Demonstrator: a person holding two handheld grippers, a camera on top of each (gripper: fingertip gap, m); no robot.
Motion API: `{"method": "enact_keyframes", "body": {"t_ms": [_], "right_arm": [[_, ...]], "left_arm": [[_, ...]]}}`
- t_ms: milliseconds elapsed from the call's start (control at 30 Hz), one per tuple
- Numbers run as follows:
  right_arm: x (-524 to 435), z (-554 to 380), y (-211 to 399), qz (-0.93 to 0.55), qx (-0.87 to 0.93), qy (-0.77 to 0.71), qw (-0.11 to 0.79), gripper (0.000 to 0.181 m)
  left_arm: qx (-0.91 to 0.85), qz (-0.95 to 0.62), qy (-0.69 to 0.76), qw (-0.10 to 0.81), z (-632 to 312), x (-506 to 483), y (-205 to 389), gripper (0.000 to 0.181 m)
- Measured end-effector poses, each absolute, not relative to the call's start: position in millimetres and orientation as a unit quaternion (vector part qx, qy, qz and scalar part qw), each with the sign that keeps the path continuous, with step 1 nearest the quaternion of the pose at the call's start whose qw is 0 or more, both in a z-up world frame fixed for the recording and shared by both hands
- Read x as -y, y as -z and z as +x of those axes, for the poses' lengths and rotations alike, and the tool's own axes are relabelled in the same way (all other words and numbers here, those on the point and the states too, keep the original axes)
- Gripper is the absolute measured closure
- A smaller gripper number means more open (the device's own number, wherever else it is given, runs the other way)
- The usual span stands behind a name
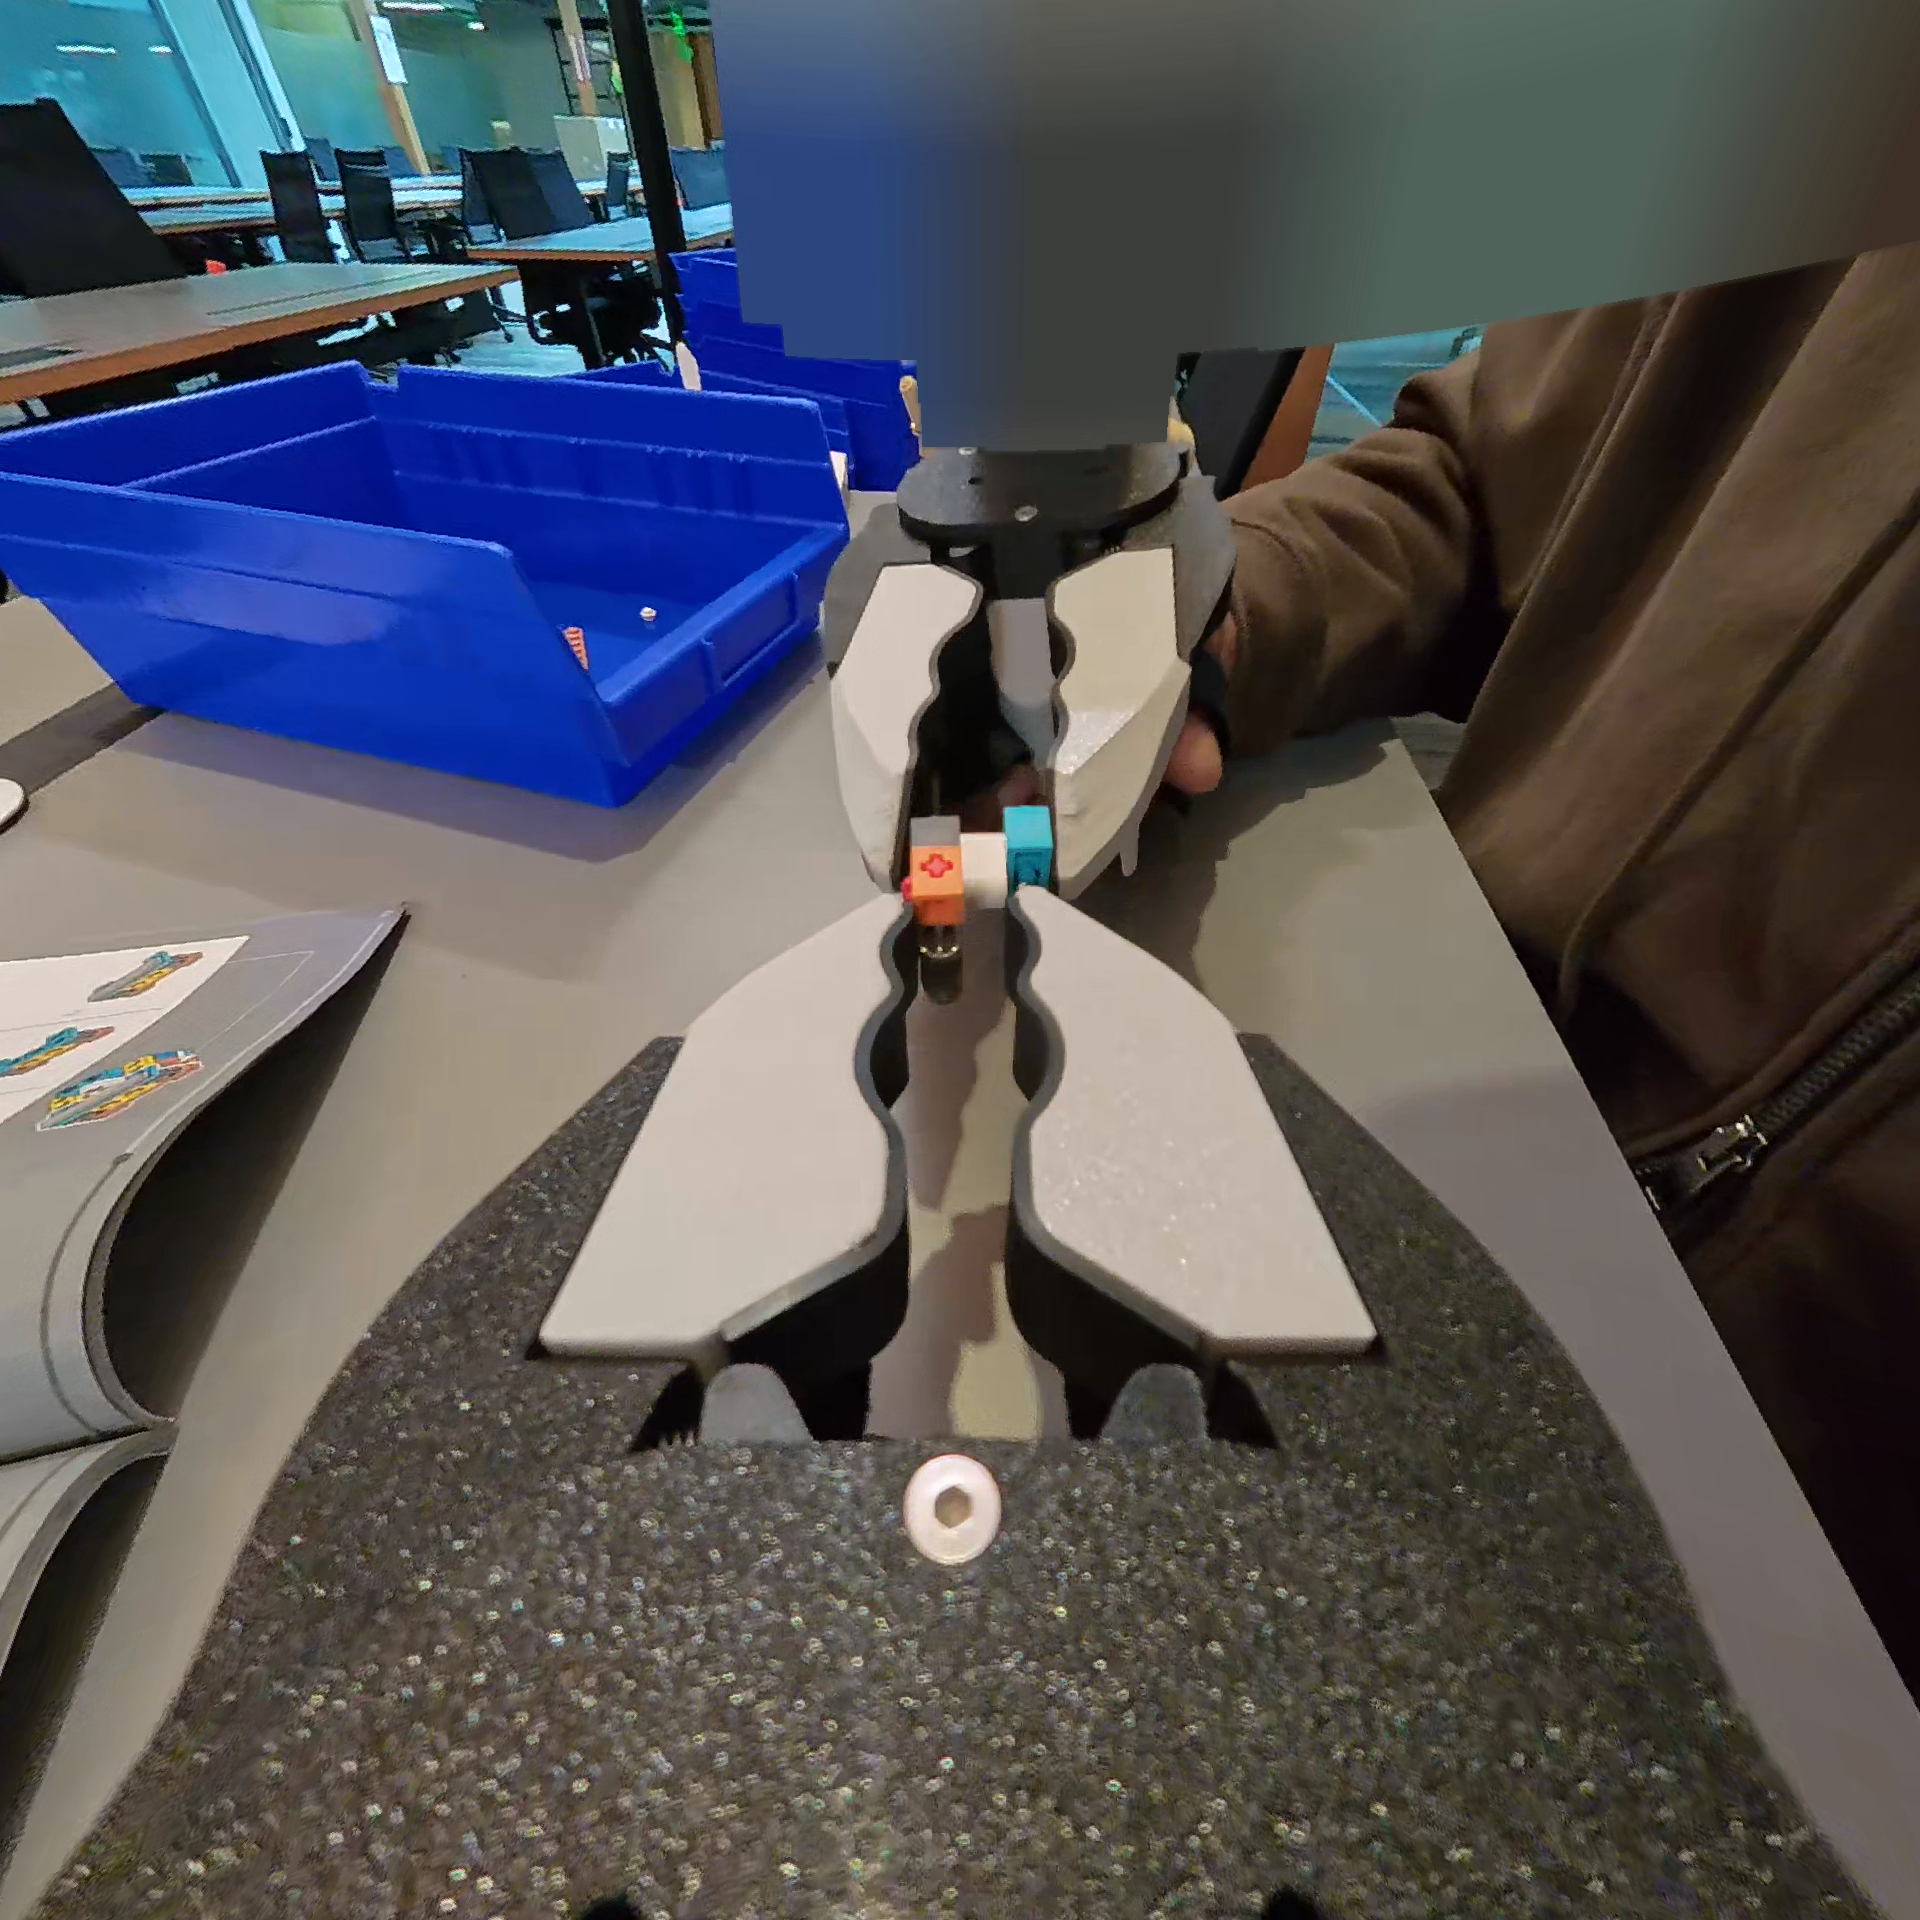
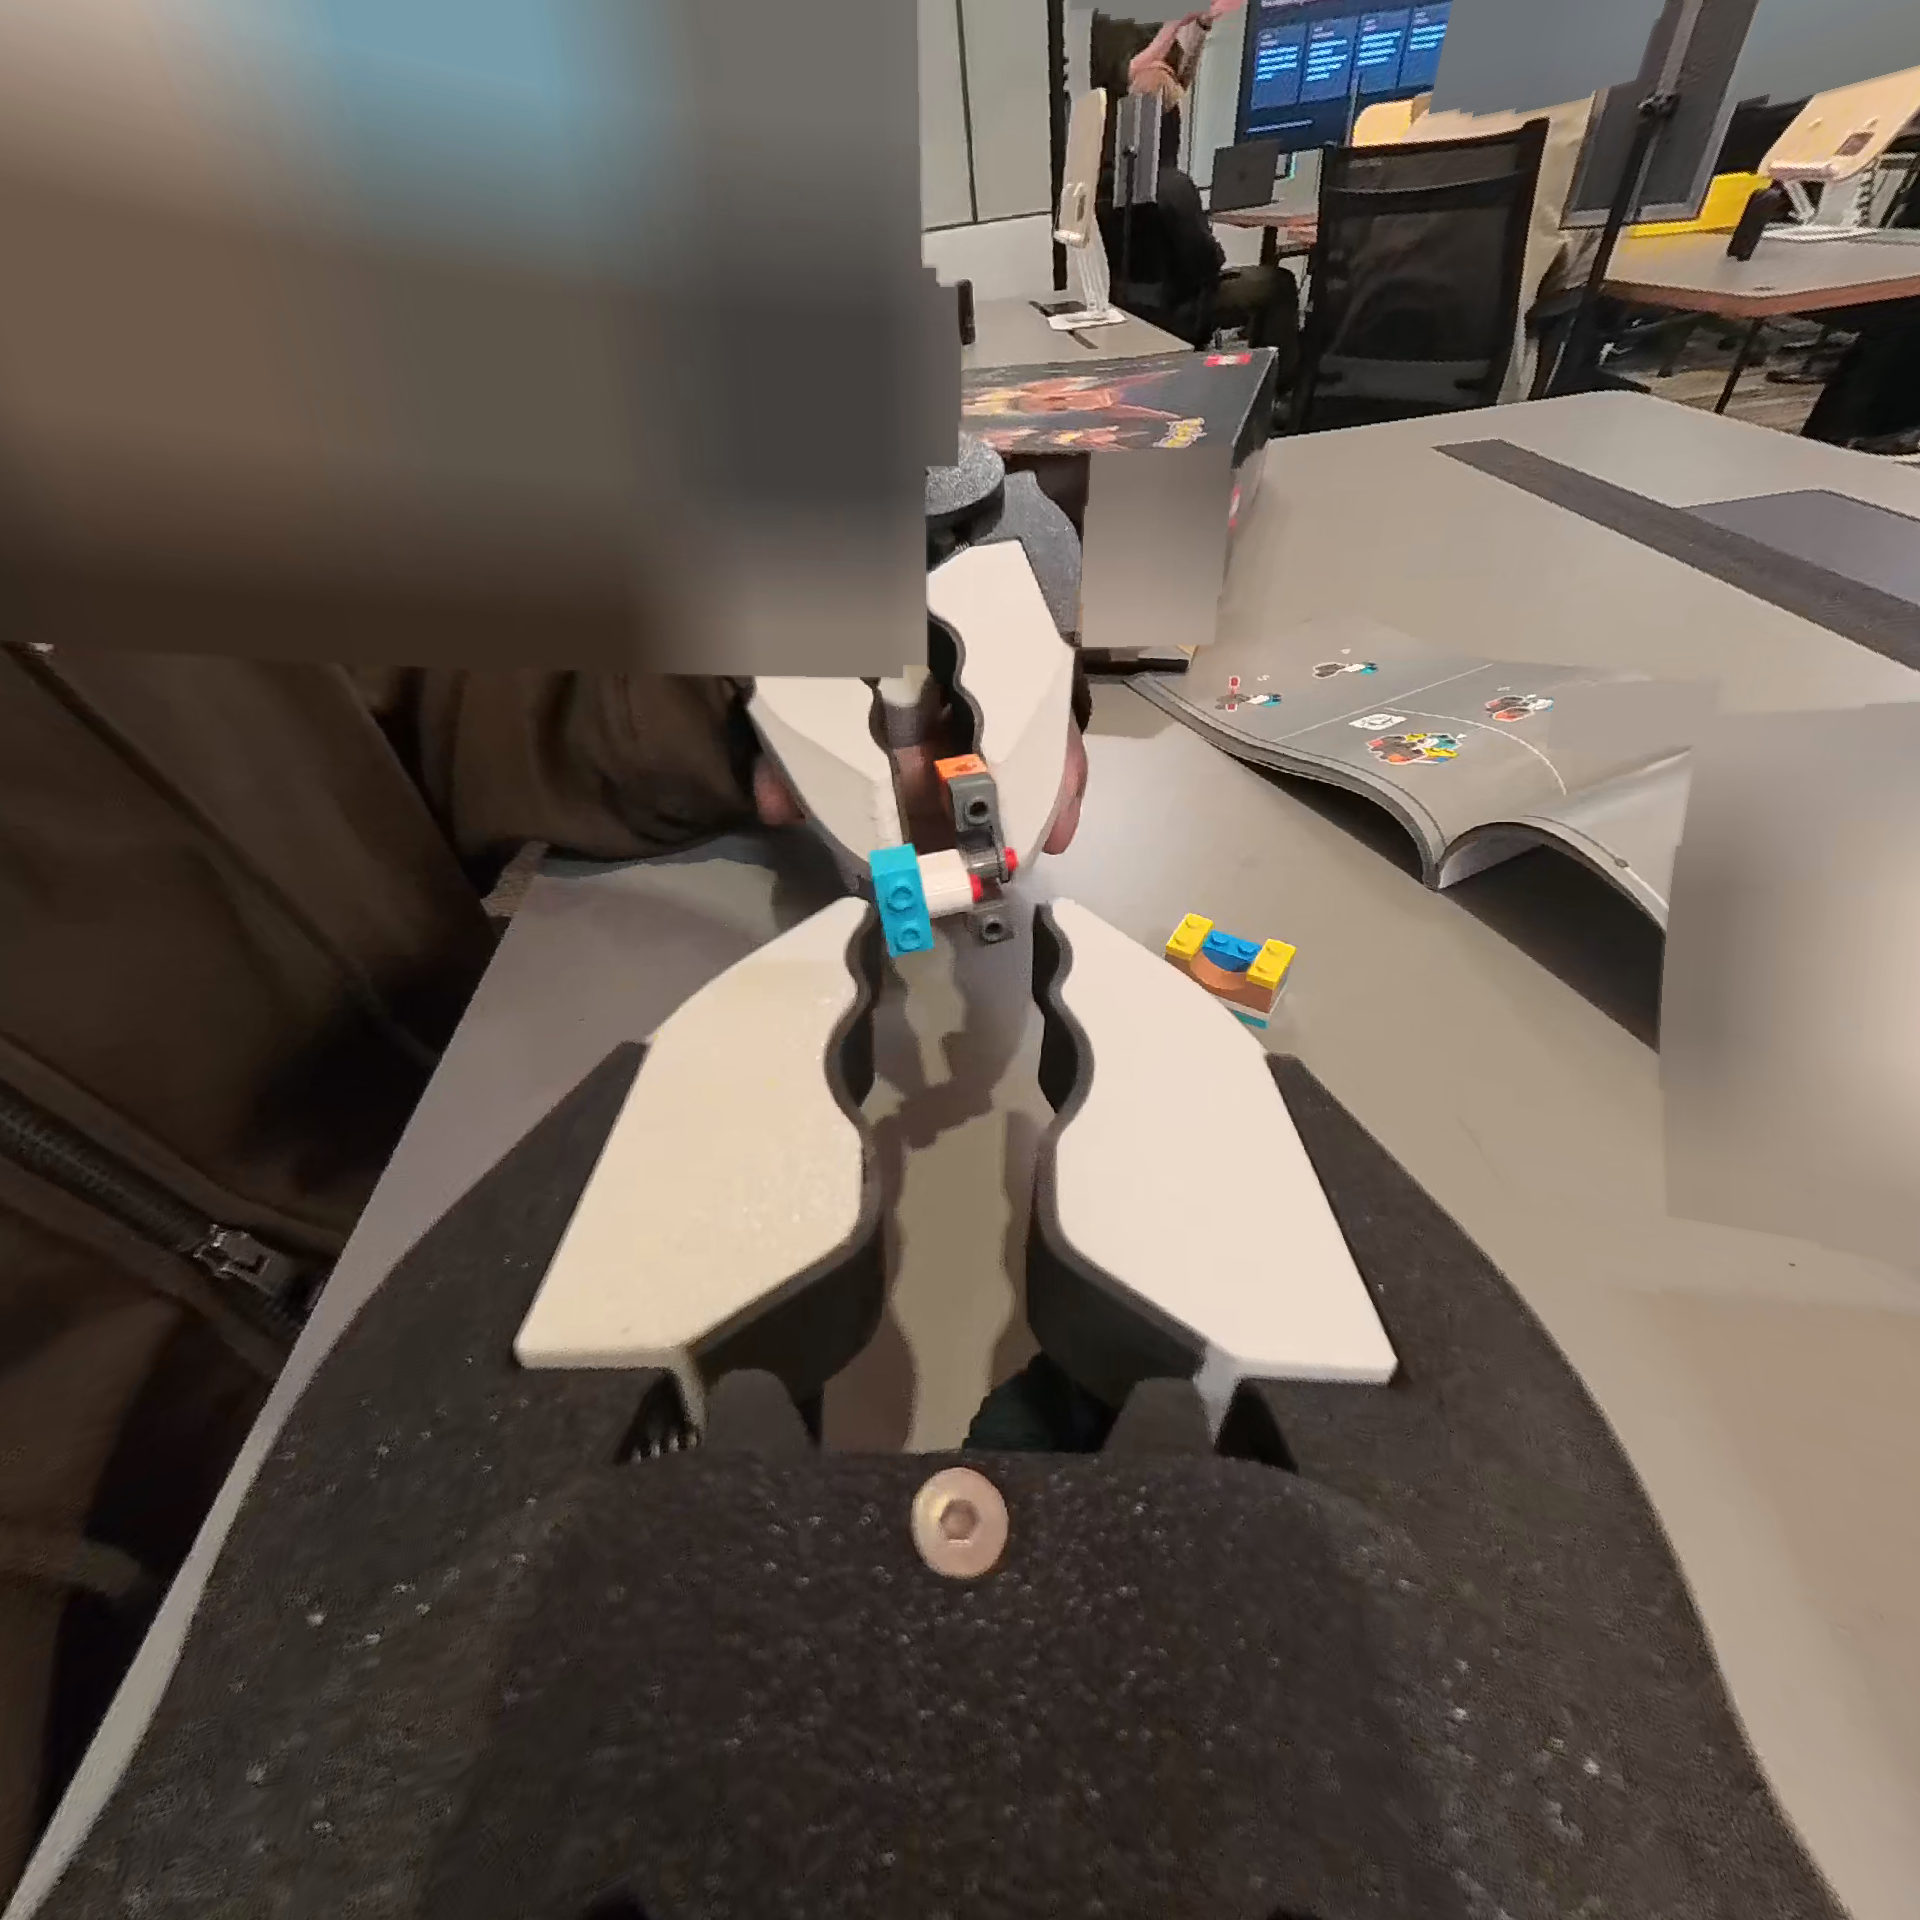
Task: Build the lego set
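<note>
A small lego assembly [image 1: 982, 868] hangs in the air between my two grippers, which meet tip to tip. It has an orange brick with a red cross, a grey piece, a white middle piece and a teal brick. My left gripper [image 1: 964, 902] is closed narrowly on it from the near side. My right gripper [image 1: 977, 878] clamps it from the far side, one finger at the orange end and one at the teal end. In the right wrist view the assembly [image 2: 951, 873] sits at my right gripper's [image 2: 954, 914] tips, with the left gripper [image 2: 956, 842] beyond.
A blue bin [image 1: 416, 582] stands at the back left of the grey table [image 1: 520, 883]. An open instruction booklet [image 2: 1455, 748] and a small yellow, blue and brown lego build [image 2: 1231, 966] lie nearby. A lego box [image 2: 1122, 416] stands behind. A person's brown jacket [image 1: 1662, 727] is at the table edge. Left and right tips are no more than a few centimetres apart.
</note>
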State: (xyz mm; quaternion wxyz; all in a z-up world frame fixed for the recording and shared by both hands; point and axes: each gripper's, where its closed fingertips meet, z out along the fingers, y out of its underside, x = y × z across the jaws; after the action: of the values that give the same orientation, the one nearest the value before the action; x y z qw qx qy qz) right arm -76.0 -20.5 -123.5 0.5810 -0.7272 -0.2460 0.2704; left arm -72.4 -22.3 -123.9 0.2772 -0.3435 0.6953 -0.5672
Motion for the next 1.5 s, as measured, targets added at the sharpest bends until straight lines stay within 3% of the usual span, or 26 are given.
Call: {"method": "enact_keyframes", "body": {"t_ms": [400, 1400, 1500], "right_arm": [[27.2, -83.9, 122.9, -0.714, 0.298, -0.233, 0.589, 0.163], [39.0, -90.2, 136.5, -0.714, 0.39, -0.18, 0.553, 0.163], [39.0, -87.1, 141.7, -0.719, 0.396, -0.167, 0.546, 0.156]], "left_arm": [[-0.711, -0.332, 0.557, 0.27, -74.4, 28.3, 127.7, 0.166], [-0.744, -0.315, 0.538, 0.238, -81.6, 39.3, 140.0, 0.166], [-0.744, -0.315, 0.542, 0.232, -82.2, 39.7, 140.2, 0.166]]}}
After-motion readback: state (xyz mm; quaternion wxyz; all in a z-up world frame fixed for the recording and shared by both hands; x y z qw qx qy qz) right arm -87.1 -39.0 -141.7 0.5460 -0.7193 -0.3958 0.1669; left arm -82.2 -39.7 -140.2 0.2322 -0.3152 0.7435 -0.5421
